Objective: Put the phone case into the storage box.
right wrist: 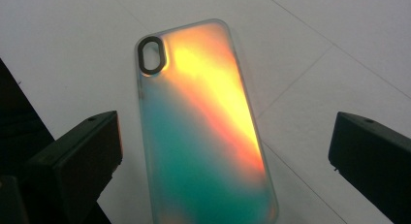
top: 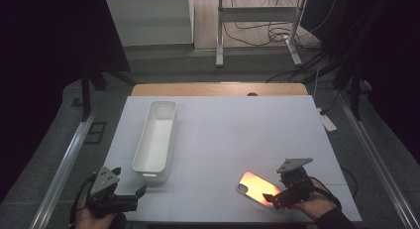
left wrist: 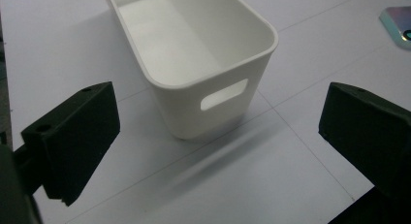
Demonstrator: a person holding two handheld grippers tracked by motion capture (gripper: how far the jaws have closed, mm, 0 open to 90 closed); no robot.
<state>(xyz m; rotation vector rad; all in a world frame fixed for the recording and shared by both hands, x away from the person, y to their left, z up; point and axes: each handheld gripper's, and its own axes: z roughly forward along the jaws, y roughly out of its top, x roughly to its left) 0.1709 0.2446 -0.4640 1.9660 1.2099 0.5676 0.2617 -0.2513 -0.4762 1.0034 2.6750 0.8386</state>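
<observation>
An iridescent phone case (top: 256, 186), orange fading to teal, lies flat on the white table near its front right. In the right gripper view the case (right wrist: 203, 132) stretches away between the two black jaws, camera hole at the far end, with a clear gap on each side. My right gripper (top: 277, 190) (right wrist: 225, 151) is open, low over the case's near end. At the front left my left gripper (top: 130, 182) (left wrist: 218, 136) is open and holds nothing, facing the near end of a white bin (left wrist: 194, 54). A corner of the case (left wrist: 398, 25) peeks in at the far right.
The long white bin (top: 156, 140) is empty and has a slot handle in its near end wall. The white table top (top: 237, 130) ends close behind both hands. Beyond the table lie a dark floor, cables and a metal stand (top: 257, 26).
</observation>
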